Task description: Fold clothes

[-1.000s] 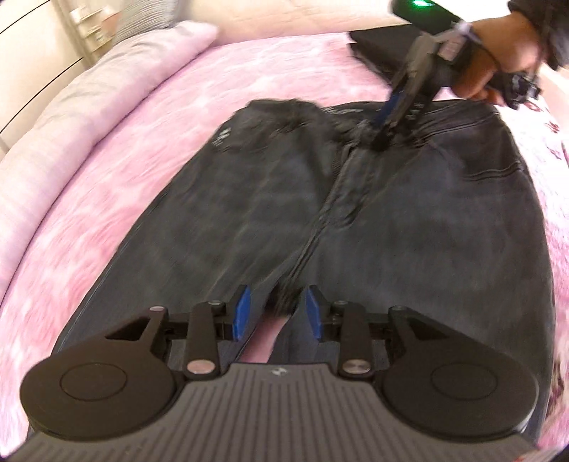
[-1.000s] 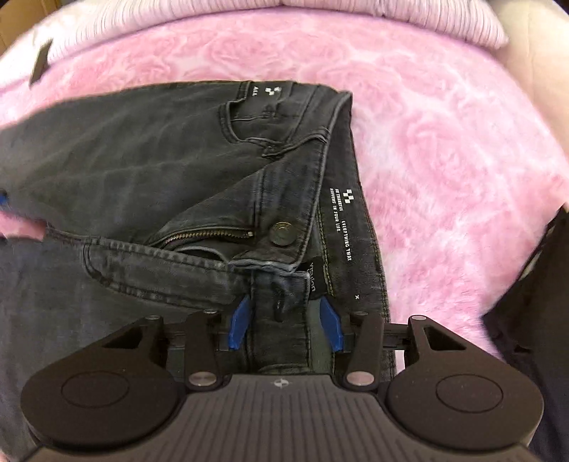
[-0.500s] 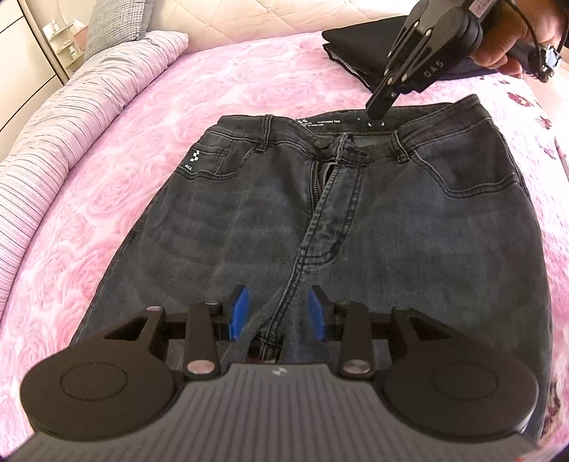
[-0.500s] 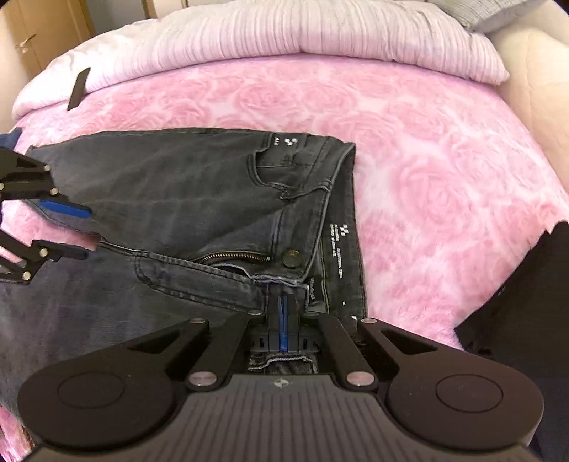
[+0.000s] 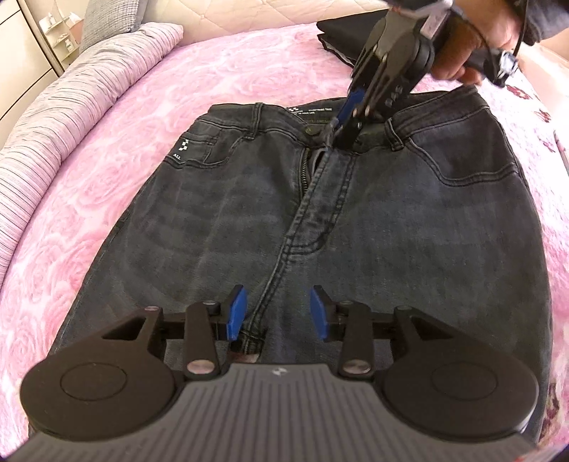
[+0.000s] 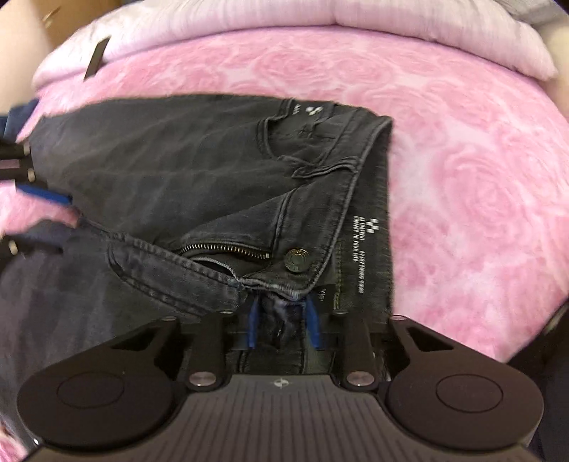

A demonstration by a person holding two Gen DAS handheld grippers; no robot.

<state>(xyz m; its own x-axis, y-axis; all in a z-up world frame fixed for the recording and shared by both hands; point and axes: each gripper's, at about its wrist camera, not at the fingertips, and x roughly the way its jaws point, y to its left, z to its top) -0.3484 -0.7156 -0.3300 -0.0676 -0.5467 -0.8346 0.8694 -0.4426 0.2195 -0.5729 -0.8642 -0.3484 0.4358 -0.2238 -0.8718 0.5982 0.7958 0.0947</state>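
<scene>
Your dark grey jeans (image 5: pixel 355 220) lie flat and face up on the pink rose-patterned bedspread (image 5: pixel 220 71), waistband toward 12 o'clock in the left wrist view, legs running down toward 6 o'clock. The fly is unzipped, its zipper (image 6: pixel 224 248) exposed, and the metal button (image 6: pixel 298 259) sits undone just beside the waistband's printed inner lining.

Your right gripper (image 5: pixel 341 124) comes in from 1 o'clock and bites the waistband at the fly; in its own view the jaws stand close together with a bunch of denim pinched between the blue pads (image 6: pixel 253 325). Your hand (image 5: pixel 473 46) grips its handle at the upper right.

Your left gripper (image 5: pixel 277 312) hovers over the crotch seam at 6 o'clock, jaws spread wide, nothing between them, one pad on each side of the seam.

A striped lilac pillow (image 5: pixel 71 117) runs along the bed's edge at 9 to 10 o'clock. A folded black garment (image 5: pixel 341 32) rests on the bedspread at 12 o'clock, beyond the waistband.
</scene>
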